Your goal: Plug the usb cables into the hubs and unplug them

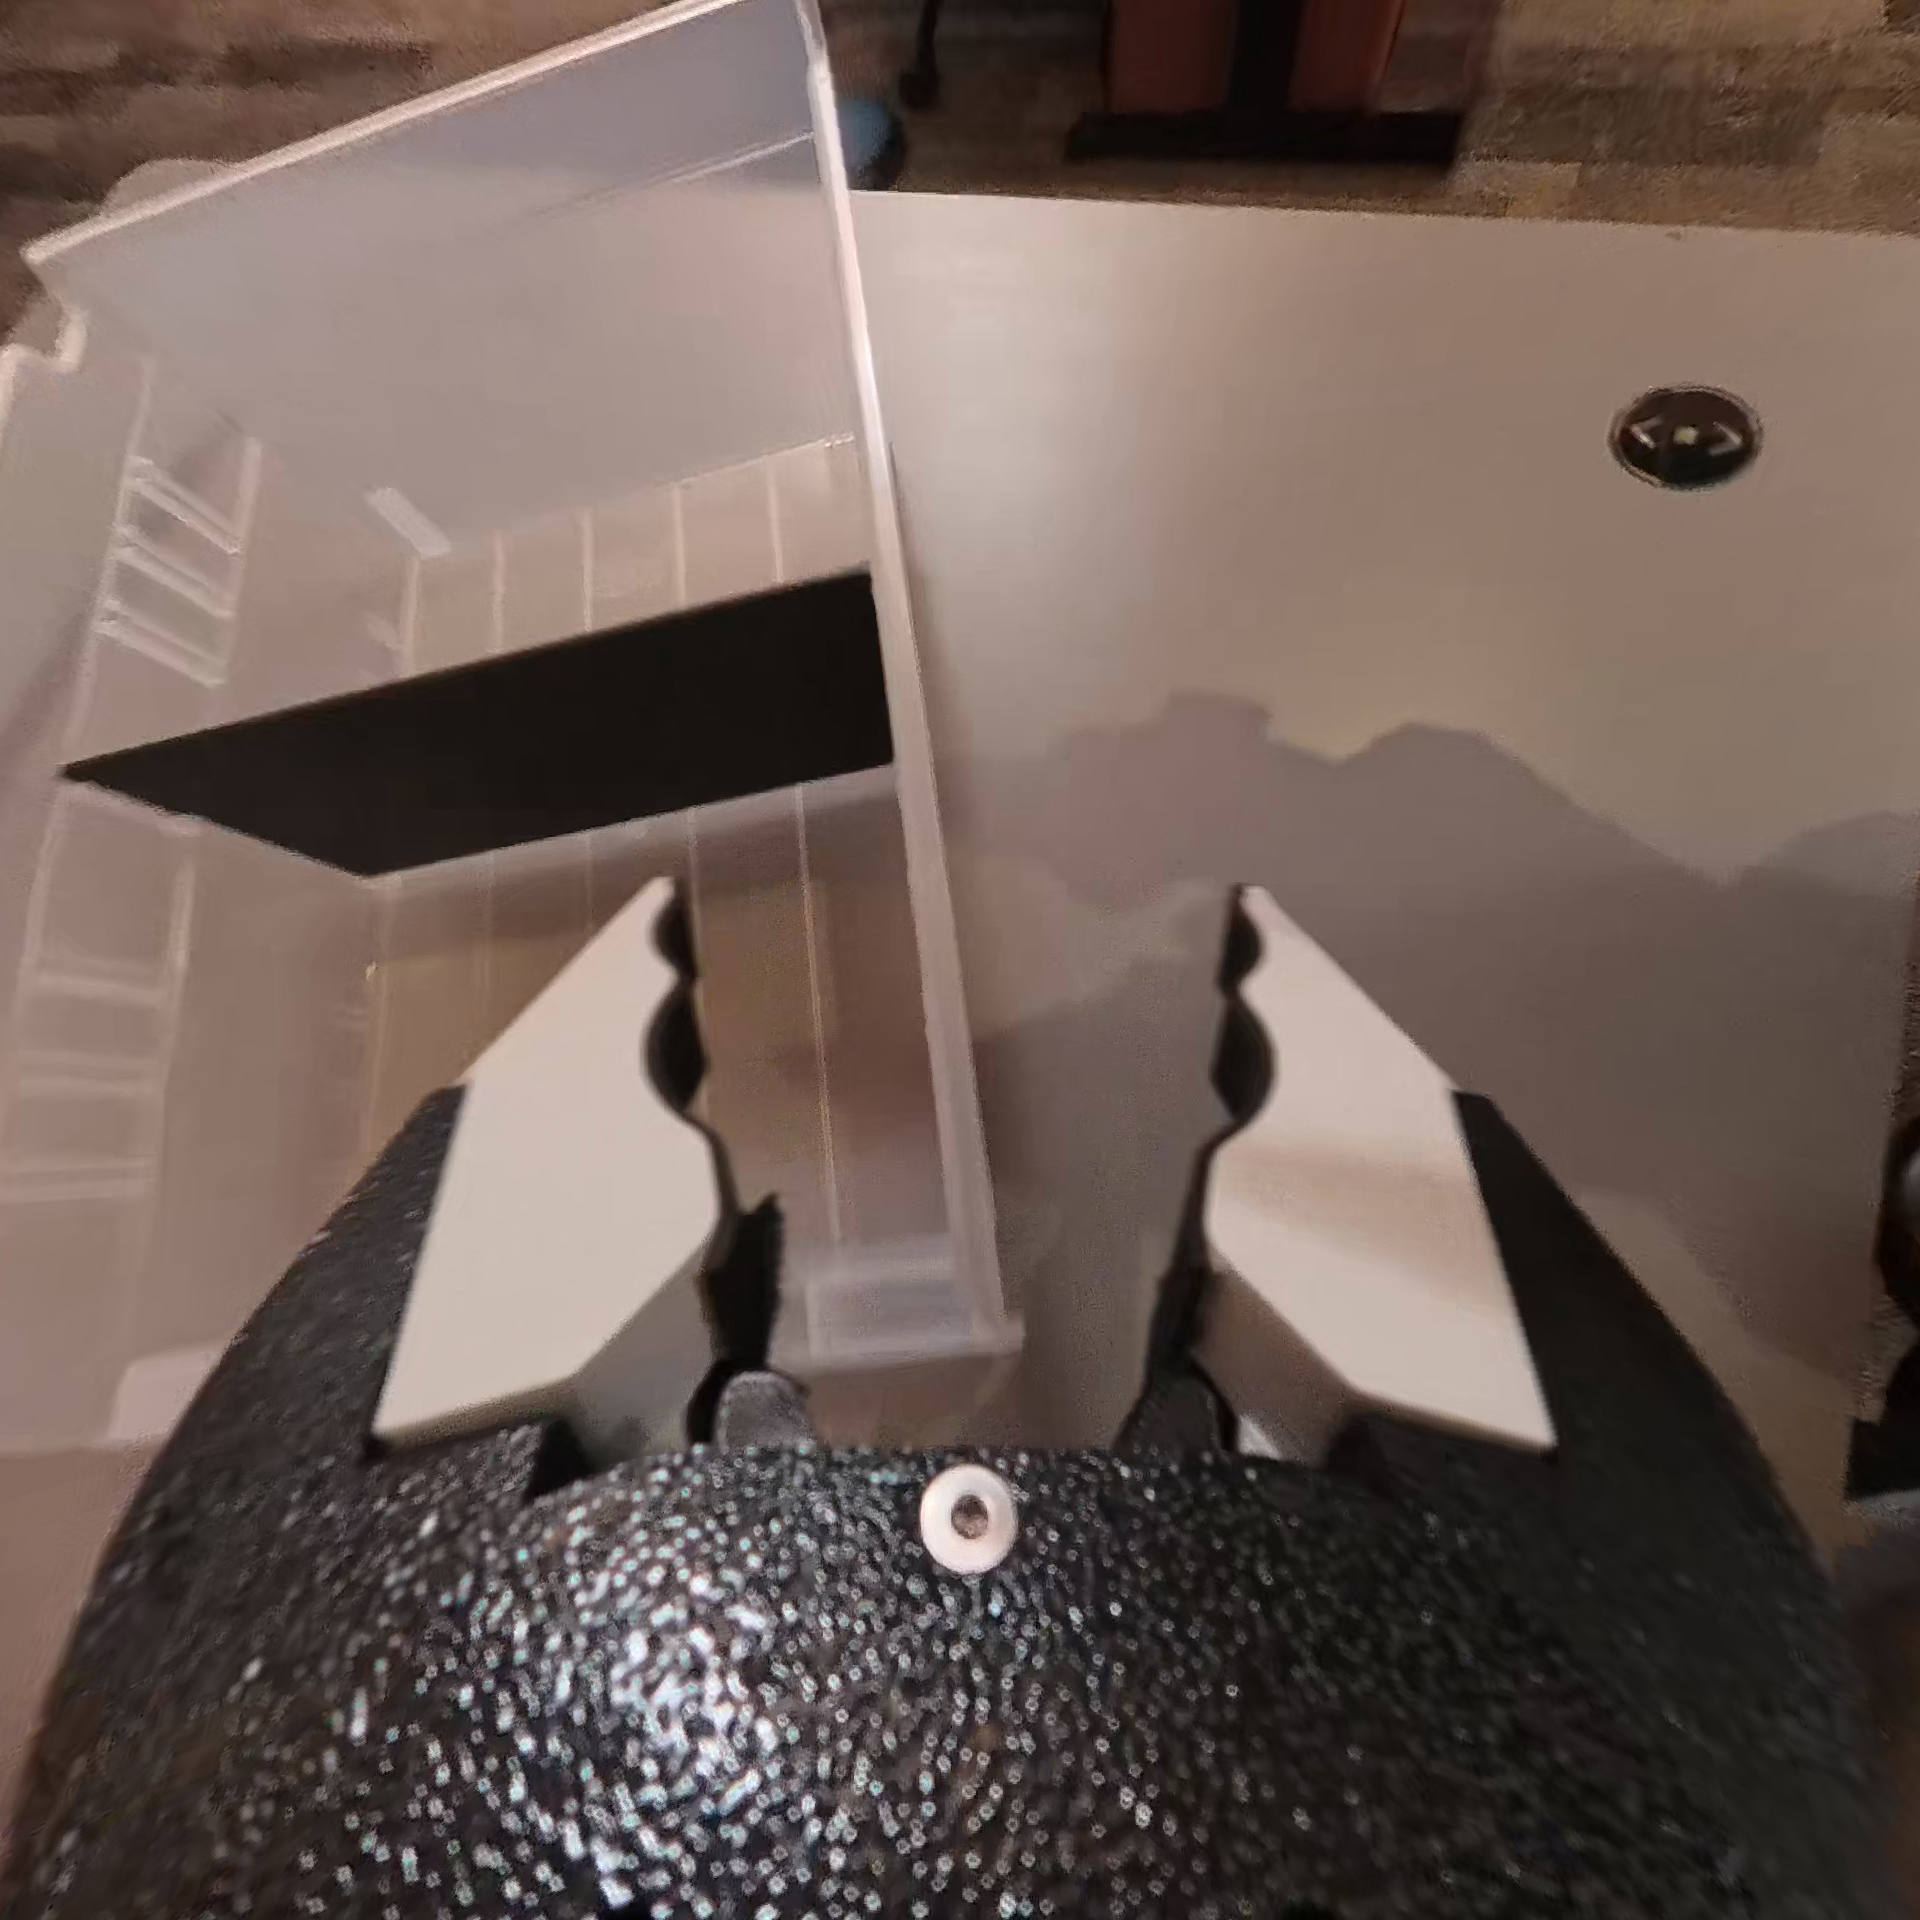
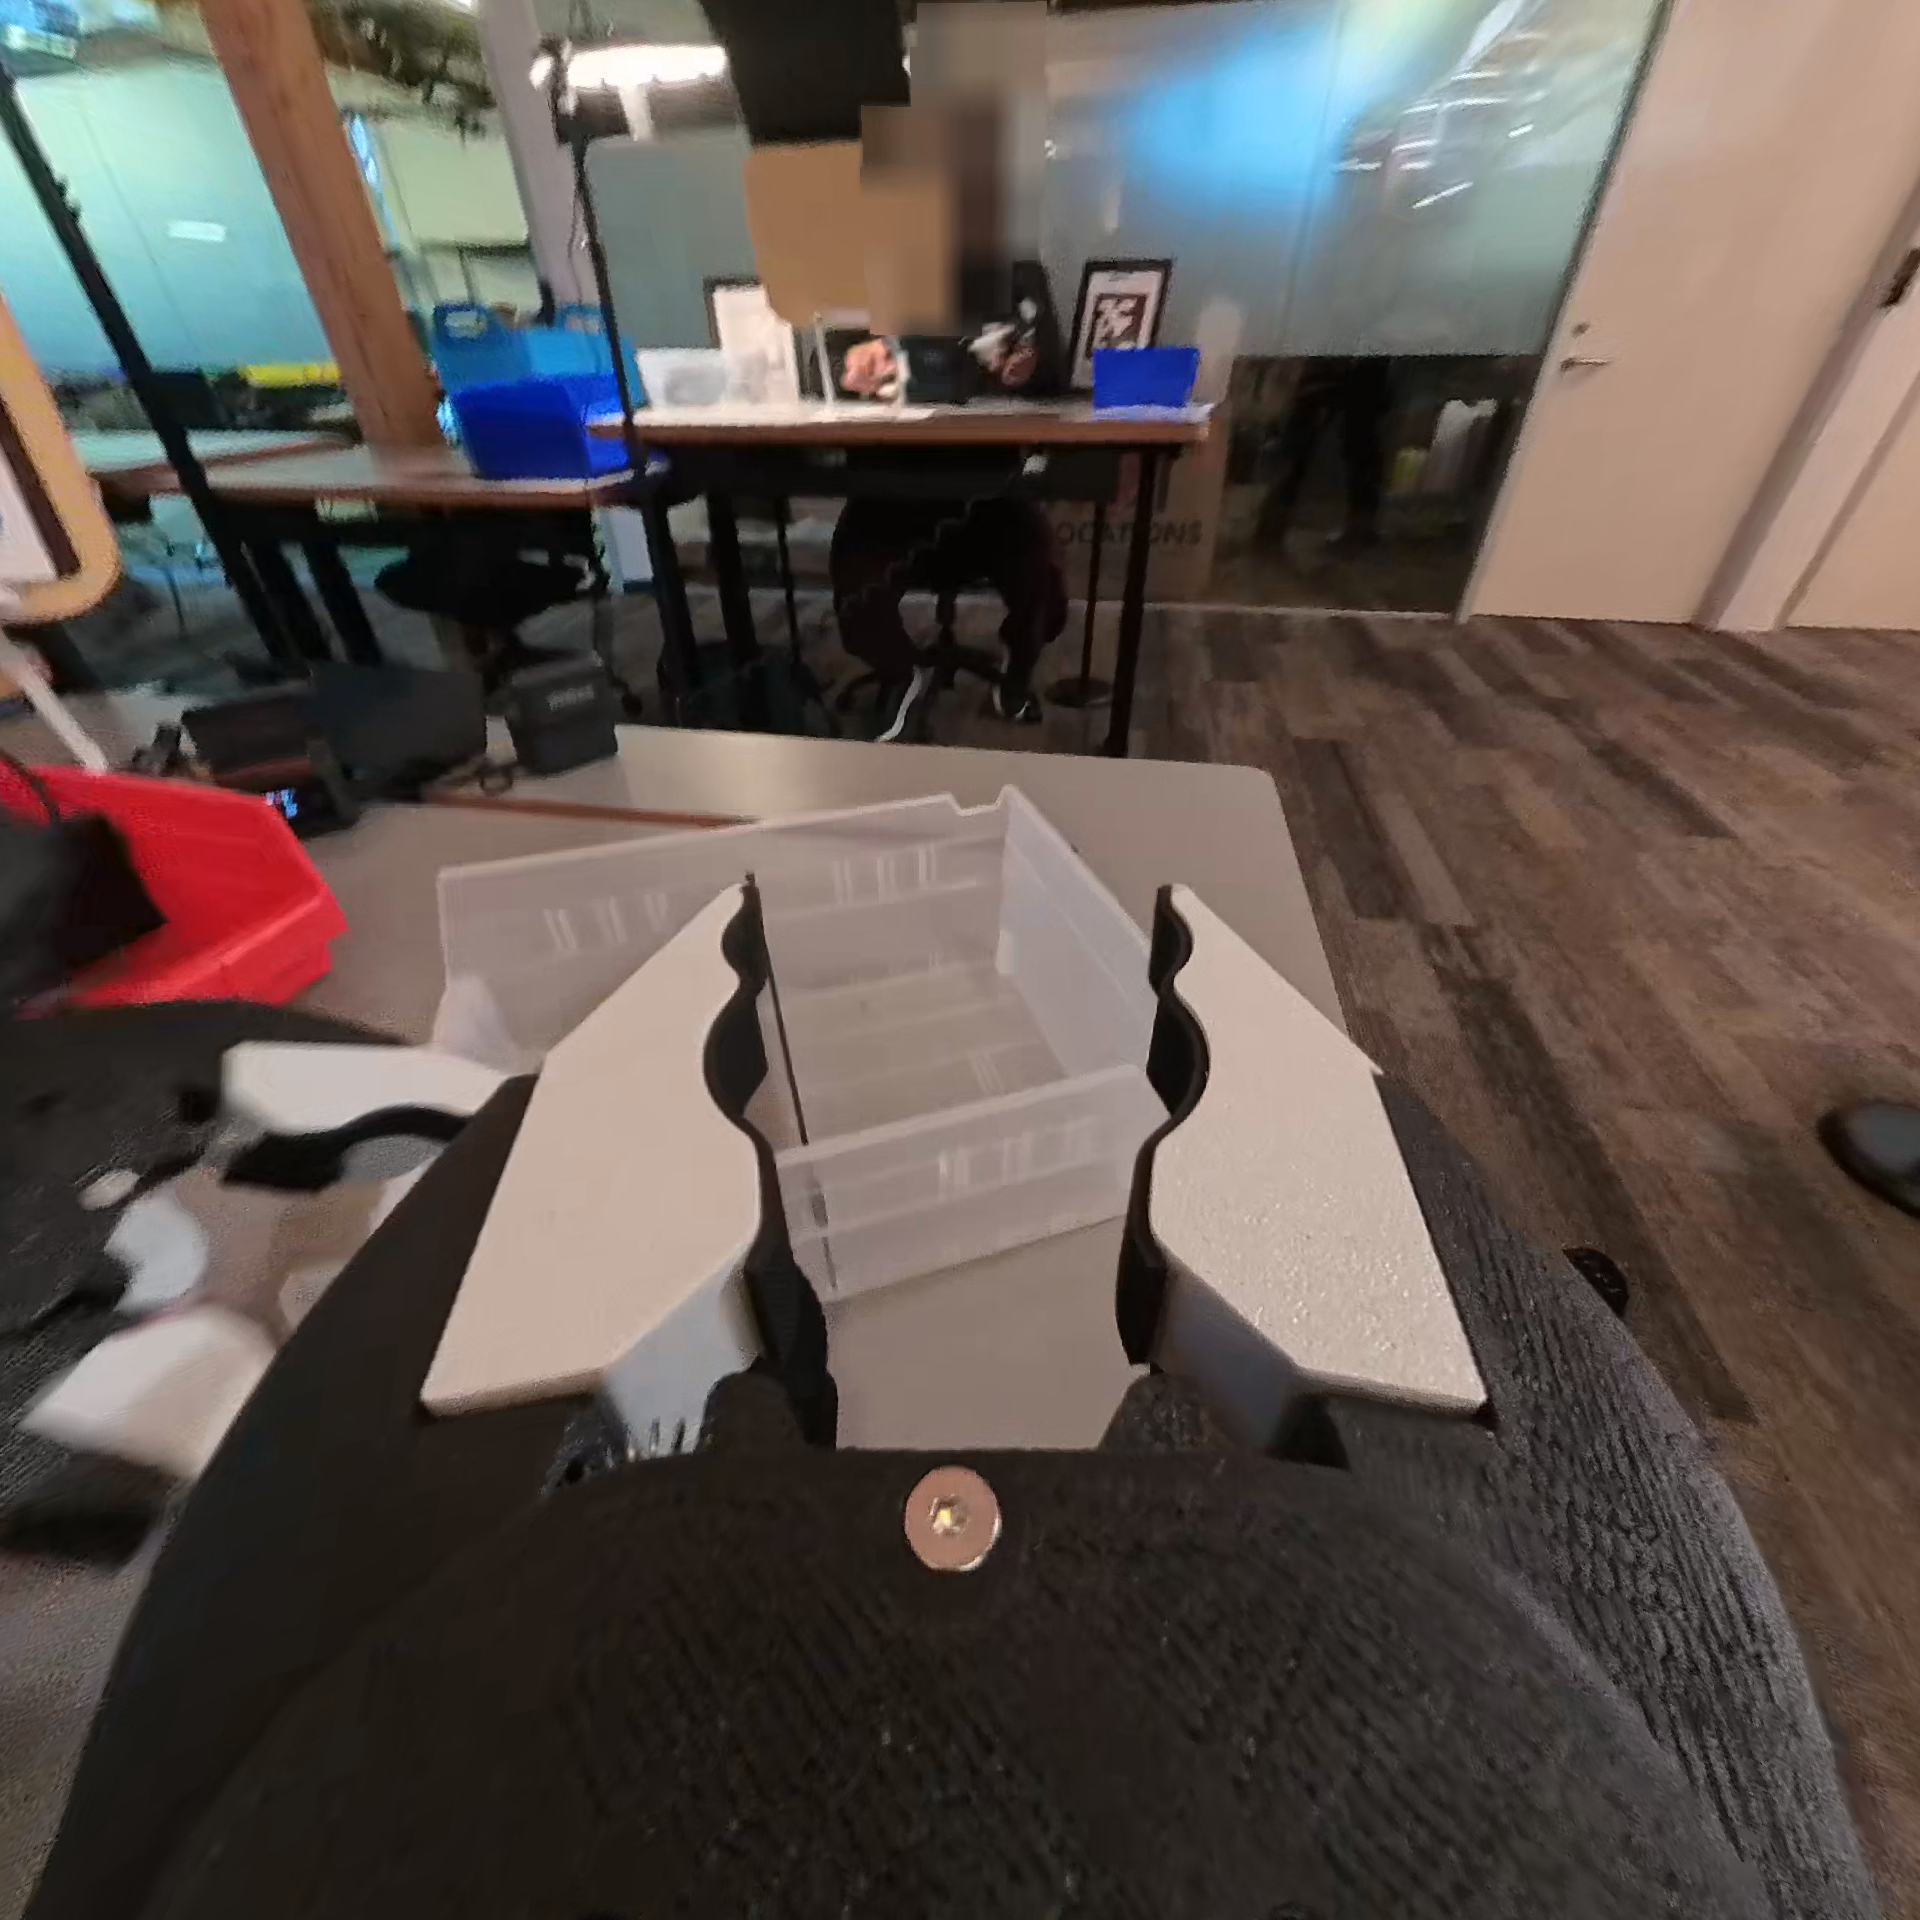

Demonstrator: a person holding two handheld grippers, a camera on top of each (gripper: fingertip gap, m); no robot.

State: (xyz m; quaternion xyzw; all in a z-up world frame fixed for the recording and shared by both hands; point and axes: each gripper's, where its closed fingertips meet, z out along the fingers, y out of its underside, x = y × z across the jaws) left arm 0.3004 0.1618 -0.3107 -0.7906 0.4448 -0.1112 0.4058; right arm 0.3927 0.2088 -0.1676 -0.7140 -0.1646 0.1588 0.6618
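Claws: left point(image 1: 956, 1049) and right point(image 2: 956, 1081) both wide open, empty, over clear bin point(image 2: 935, 1039) on table point(image 1: 1351, 520). No cables or hubs visible; risk: bumping bin.

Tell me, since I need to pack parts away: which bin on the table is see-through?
The clear plastic bin straight ahead of the right tongs, split by a thin black divider. The other bin, off to the left, is opaque red.

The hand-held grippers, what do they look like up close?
Both match: the left hand-held gripper and right hand-held gripper have a rough black textured body, two flat white angular fingers with wavy black inner pads, and a single screw at centre. No cables show.
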